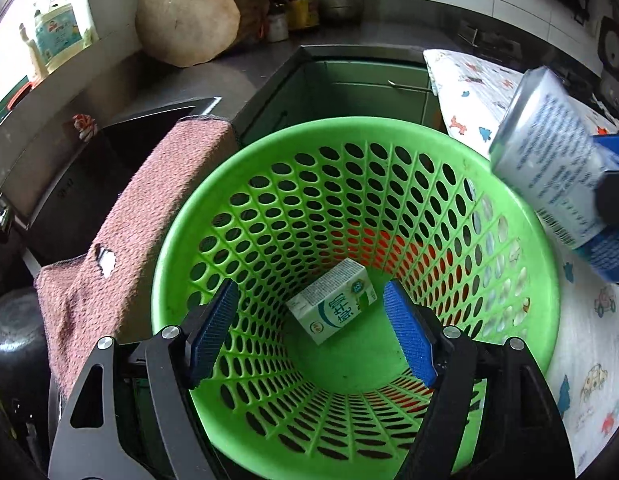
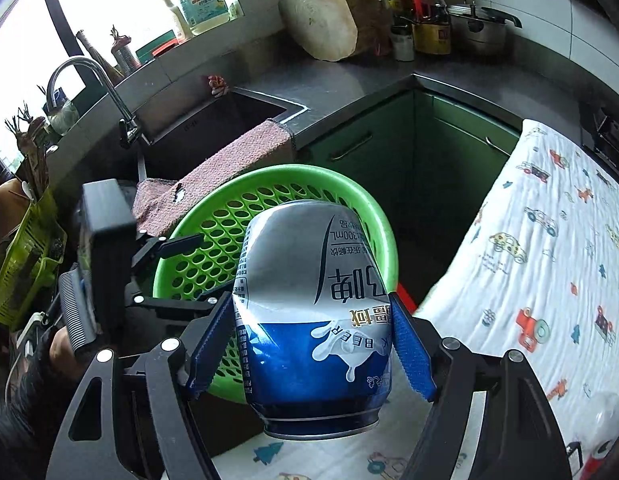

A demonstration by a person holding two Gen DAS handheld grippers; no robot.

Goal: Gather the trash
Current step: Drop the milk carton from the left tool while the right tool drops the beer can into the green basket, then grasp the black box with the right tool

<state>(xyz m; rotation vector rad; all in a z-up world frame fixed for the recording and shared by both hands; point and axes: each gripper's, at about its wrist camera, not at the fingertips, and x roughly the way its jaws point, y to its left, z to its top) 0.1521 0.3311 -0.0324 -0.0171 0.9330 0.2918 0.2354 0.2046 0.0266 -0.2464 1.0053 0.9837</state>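
A green perforated basket (image 1: pixel 505 216) fills the left wrist view, and a small white and green carton (image 1: pixel 333 306) lies on its bottom. My left gripper (image 1: pixel 311 334) hangs open over the basket mouth, its blue pads apart, with nothing touching them. My right gripper (image 2: pixel 315 338) is shut on a dented silver and blue beer can (image 2: pixel 313 312), with both blue pads pressed on the can's sides. The can (image 1: pixel 557 168) hangs beside the basket's right rim. In the right wrist view the basket (image 2: pixel 373 220) lies just behind the can.
A pink cloth (image 1: pixel 149 208) drapes from the sink (image 2: pixel 213 128) edge onto the basket's left rim. A white cloth printed with cars (image 2: pixel 549 248) covers the surface at right. A wooden chopping block (image 1: pixel 189 16), bottles and a pot stand on the far counter. Green cabinet doors (image 1: pixel 361 84) lie beyond.
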